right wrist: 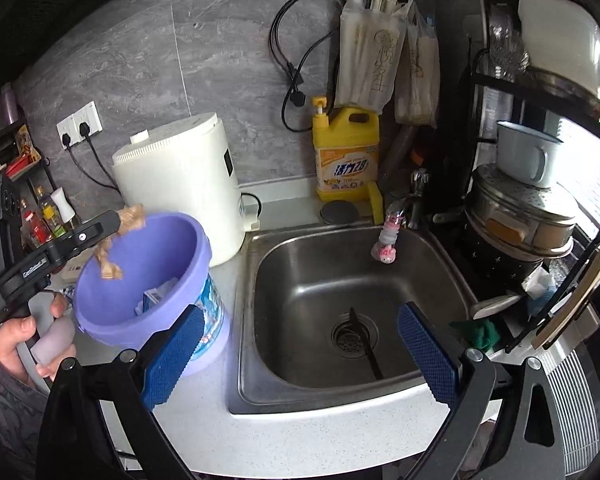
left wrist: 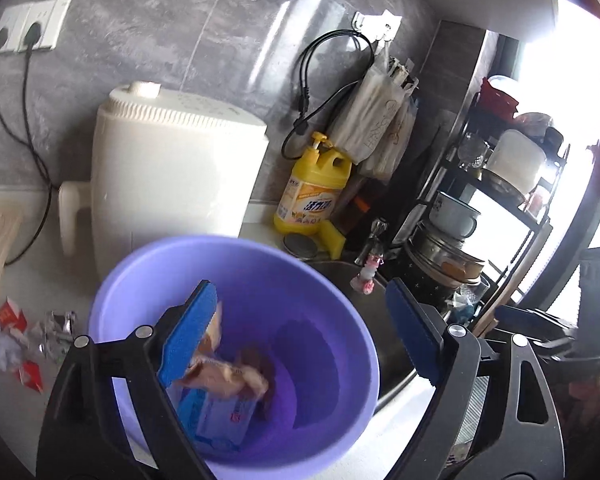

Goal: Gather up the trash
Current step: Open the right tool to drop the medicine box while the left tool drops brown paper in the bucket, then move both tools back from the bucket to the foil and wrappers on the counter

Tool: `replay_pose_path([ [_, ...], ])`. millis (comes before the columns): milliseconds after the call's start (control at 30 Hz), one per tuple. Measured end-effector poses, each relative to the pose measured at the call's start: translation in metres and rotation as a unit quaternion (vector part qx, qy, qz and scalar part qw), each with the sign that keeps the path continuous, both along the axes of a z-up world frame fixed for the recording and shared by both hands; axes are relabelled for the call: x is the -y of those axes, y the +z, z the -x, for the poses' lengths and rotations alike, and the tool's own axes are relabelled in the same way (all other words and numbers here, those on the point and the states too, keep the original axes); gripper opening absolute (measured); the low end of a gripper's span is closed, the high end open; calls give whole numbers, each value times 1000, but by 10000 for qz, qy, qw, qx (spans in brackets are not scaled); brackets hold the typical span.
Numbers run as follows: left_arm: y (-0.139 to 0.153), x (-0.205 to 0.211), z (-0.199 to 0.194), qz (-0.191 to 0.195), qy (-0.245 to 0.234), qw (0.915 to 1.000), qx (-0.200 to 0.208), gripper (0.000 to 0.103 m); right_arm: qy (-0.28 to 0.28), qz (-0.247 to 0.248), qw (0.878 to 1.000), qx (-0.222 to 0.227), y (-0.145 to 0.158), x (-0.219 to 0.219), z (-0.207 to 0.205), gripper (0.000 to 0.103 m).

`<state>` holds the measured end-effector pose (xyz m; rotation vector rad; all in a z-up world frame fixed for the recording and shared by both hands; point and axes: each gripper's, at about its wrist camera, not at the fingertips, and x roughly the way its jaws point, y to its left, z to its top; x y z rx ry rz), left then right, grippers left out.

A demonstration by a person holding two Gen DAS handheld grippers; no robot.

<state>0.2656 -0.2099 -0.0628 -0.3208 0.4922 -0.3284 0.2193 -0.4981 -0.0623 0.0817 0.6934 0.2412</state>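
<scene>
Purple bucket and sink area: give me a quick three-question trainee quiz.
1. True or false: the right gripper holds a wrapper.
2. In the right wrist view, where is the purple bucket relative to the sink? A) left of it B) inside it C) right of it
3. What lies on the counter beside the bucket in the left wrist view?
Key: 1 false, it is open and empty; 2 A; 3 crumpled wrappers.

Daylight blows out the window (left wrist: 560, 120) at 3 o'clock in the left view. Glare streaks the grey wall (left wrist: 220, 40). Fisheye bends edges, corners black. Falling wrapper (left wrist: 224, 372) motion-blurred; right view evenly lit, sharper.
</scene>
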Motion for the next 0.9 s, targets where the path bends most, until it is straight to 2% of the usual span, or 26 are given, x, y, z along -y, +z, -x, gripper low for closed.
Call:
replay_pose_path([
  [200,1,-16,20,-82,366,9993,-20,86,486,-17,9988,10,-2,-17,-15,95],
  [367,12,-49,42,-310,901,9954,-65,86,980,-167,9950,119,4,-45,-23,95],
  [567,27,-93,67,-744,1552,9850,-131,91,1373,-544,9888,233,10,-81,-31,95],
  [900,29,-172,102,-725,2290,9703,-269,93,1793,-687,9814,85,12,-156,-42,95],
])
